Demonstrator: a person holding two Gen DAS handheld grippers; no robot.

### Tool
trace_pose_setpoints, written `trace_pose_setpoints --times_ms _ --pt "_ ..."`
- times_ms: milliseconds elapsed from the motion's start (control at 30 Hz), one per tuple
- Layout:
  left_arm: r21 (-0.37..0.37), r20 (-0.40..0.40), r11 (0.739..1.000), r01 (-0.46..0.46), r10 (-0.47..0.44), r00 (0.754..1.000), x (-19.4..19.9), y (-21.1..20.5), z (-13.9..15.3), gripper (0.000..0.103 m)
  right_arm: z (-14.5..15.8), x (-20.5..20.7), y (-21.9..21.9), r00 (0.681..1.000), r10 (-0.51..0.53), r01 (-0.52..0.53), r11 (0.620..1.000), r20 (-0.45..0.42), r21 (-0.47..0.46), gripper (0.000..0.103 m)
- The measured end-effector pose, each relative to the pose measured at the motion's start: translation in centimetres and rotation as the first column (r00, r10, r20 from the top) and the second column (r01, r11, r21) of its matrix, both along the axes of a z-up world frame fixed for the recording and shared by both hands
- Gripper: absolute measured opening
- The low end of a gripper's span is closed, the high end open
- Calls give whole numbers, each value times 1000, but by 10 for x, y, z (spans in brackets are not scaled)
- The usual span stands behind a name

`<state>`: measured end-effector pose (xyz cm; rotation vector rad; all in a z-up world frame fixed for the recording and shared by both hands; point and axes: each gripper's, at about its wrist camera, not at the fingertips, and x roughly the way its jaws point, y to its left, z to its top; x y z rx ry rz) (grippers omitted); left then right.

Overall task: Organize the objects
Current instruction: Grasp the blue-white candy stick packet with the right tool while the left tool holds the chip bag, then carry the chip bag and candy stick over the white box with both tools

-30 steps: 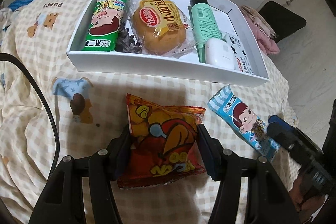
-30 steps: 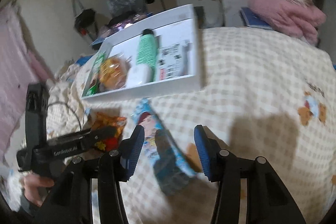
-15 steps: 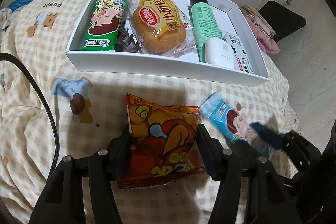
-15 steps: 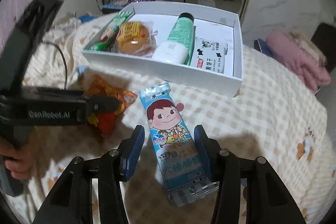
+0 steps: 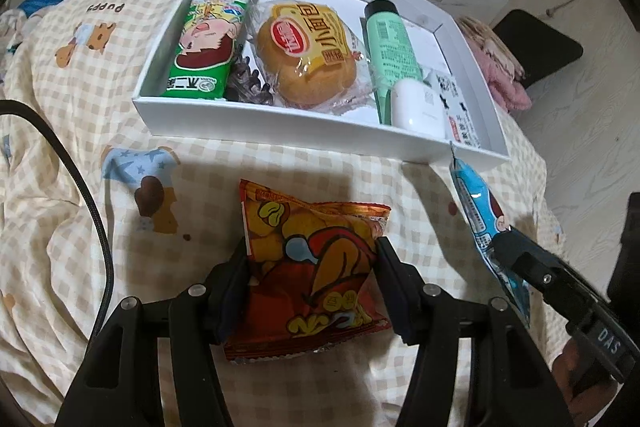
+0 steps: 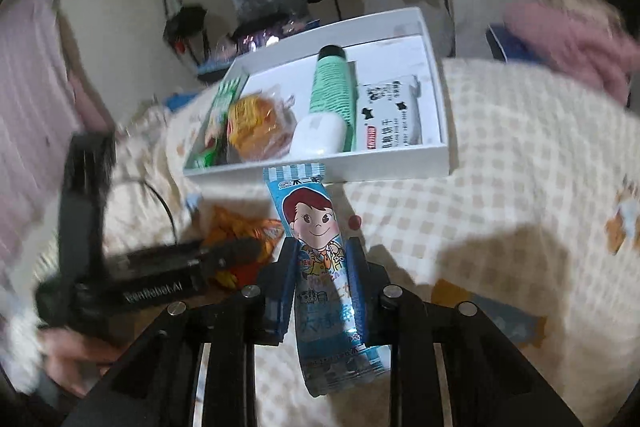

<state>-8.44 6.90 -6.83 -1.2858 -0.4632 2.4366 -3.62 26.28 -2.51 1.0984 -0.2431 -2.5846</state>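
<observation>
A red and orange snack bag [image 5: 312,267] lies on the checked cloth, and my left gripper [image 5: 310,245] is shut on it, one pad on each side. My right gripper [image 6: 321,245] has a long blue candy pack [image 6: 316,219] between its jaws. The jaws are closing and the pads press on its lower half. The pack's top end points at the near wall of the white box [image 6: 320,167]. In the left wrist view the blue pack [image 5: 476,203] tilts up by the box's [image 5: 280,123] near right corner. My left gripper [image 6: 240,251] shows blurred at the left of the right wrist view.
The box holds a green candy pack [image 5: 208,35], a wrapped bun [image 5: 306,55], a green bottle [image 5: 392,47], a white case [image 5: 416,103], a printed sachet [image 5: 460,107] and a dark clip [image 5: 244,83]. A black cable [image 5: 80,187] crosses the left. Pink cloth [image 5: 500,67] lies beyond the edge.
The right gripper's jaws have narrowed onto the blue pack and raised its far end toward the box's near right corner. The left gripper and the snack bag have not moved.
</observation>
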Motion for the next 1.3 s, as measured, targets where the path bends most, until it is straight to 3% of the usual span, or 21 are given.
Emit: trace_pose_setpoints --times_ms 467,867,1067,1300 --pt "-52 -9 998 18 -19 1000 -3 13 1 62 -6 -1 3 999 25 -21 996 40 -89 26" --pt "-43 -7 999 14 -14 1000 -4 14 4 62 -5 -3 7 998 54 -46 983 42 -180 26" --pt "26 -41 999 36 -35 999 4 11 27 62 3 0 8 996 82 -74 966 19 -249 26" --pt "40 -130 997 68 -62 990 17 4 62 62 18 3 13 989 145 -139 905 -15 -403 26"
